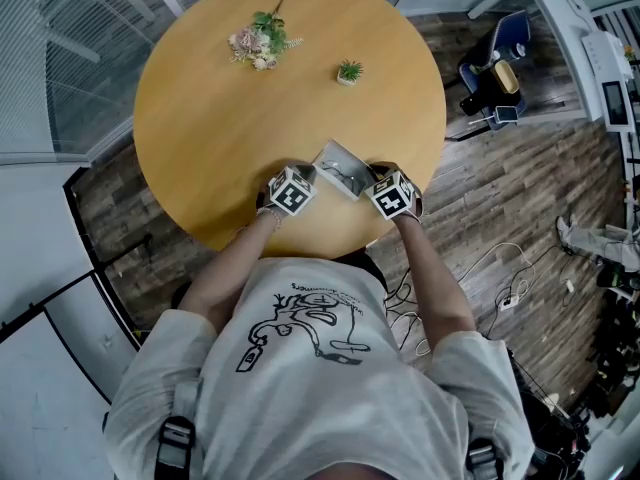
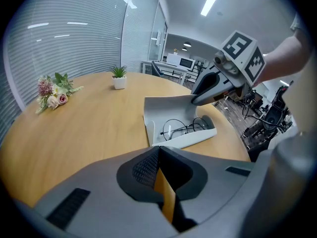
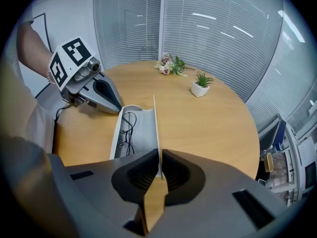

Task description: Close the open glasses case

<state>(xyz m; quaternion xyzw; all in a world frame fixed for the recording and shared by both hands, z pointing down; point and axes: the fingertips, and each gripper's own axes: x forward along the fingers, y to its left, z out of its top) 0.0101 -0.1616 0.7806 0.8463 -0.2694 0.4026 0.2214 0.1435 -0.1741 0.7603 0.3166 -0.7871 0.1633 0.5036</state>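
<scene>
Right claw (image 3: 159, 170): jaws closed on the thin upright lid (image 3: 155, 125) of the glasses case (image 3: 134, 135), which runs edge-on between the two pads. Seen from the left gripper view, this right claw (image 2: 197, 97) meets the lid (image 2: 168, 108) at its upper corner.

Left claw (image 2: 158, 155): jaws brought together with nothing between them; only the table (image 2: 74, 133) shows through the slit below the pads. In the right gripper view the left claw (image 3: 113, 103) lies just beside the far end of the case; whether it touches cannot be told.

Glasses case (image 1: 340, 168): open, its tray flat on the table (image 1: 220, 118) at the near edge, between the two claws, lid raised. A pair of thin-rimmed glasses (image 2: 185, 127) lies in the tray.

Further out, well apart from the case: a small potted plant (image 1: 349, 71) and a bunch of flowers (image 1: 260, 40) towards the far side.
</scene>
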